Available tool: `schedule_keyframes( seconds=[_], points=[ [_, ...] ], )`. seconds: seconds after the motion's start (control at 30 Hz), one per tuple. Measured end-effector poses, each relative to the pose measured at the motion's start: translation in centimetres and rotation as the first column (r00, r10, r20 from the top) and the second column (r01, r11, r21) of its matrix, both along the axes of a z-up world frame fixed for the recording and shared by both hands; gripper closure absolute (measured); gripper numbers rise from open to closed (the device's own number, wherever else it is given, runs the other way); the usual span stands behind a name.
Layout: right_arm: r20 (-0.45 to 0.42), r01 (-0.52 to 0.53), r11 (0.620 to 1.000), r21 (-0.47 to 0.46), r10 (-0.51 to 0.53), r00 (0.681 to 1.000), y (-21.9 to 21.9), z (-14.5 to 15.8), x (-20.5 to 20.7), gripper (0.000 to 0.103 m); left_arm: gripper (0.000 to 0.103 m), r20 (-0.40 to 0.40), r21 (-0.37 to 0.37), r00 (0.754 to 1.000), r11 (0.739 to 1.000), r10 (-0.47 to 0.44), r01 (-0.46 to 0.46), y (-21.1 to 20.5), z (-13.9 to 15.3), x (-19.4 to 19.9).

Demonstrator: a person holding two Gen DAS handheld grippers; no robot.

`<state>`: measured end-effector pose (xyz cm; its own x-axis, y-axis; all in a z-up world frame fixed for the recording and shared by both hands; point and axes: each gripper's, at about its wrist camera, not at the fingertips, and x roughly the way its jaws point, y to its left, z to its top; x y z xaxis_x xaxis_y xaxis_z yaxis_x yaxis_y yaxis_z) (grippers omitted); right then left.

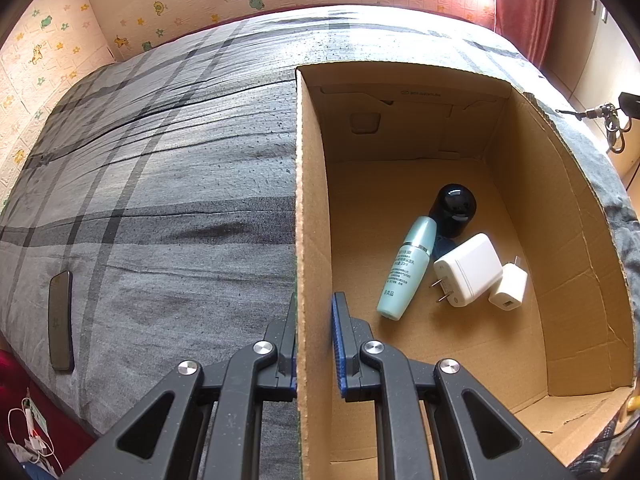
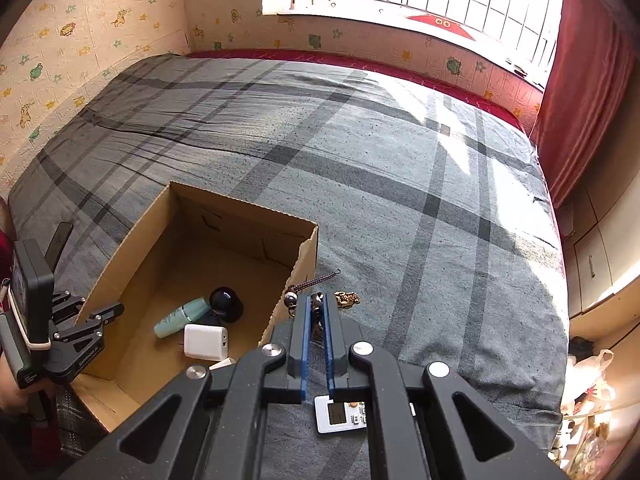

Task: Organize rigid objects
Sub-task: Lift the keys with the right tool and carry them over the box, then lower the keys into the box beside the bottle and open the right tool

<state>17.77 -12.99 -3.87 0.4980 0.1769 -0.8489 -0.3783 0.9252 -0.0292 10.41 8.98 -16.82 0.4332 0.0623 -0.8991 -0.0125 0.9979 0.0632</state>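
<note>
Left tool (image 1: pixel 314 340) angled steeply down, clamped on a box wall (image 1: pixel 308 240); right tool (image 2: pixel 316 312) pinched shut on a keychain (image 2: pixel 316 300), tilted downward.

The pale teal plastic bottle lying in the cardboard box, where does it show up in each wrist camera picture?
Left wrist view: the pale teal plastic bottle lies right of centre, on the box floor.
Right wrist view: same bottle, lower left, inside the box.
Shared landmark: the white square charger lying beside it.

Keychain (image 2: pixel 316 304) pinched, bottle (image 1: pixel 408 268) in box (image 1: pixel 312 200)
</note>
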Motion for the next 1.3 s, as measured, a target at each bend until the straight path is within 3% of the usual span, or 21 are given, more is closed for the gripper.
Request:
schedule_keyframes(
  seconds=[0.27, 0.5, 1.3],
  points=[
    [0.024, -0.067, 0.997, 0.023, 0.067, 0.997, 3.2, 1.7, -0.5, 0.099, 0.089, 0.000, -0.002, 1.000, 1.000, 0.000, 0.000, 0.0, 0.0, 0.0],
    [0.010, -0.125, 0.991, 0.040, 0.124, 0.992, 6.2, 1.1, -1.0, 0.099, 0.089, 0.001, -0.001, 1.000, 1.000, -0.001, 0.001, 0.0, 0.0, 0.0],
    [-0.182, -0.159, 0.986, 0.039, 0.164, 0.969, 12.0, -9.0, -0.6, 0.099, 0.089, 0.001, -0.001, 1.000, 1.000, -0.001, 0.001, 0.1, 0.0, 0.0]
  ],
)
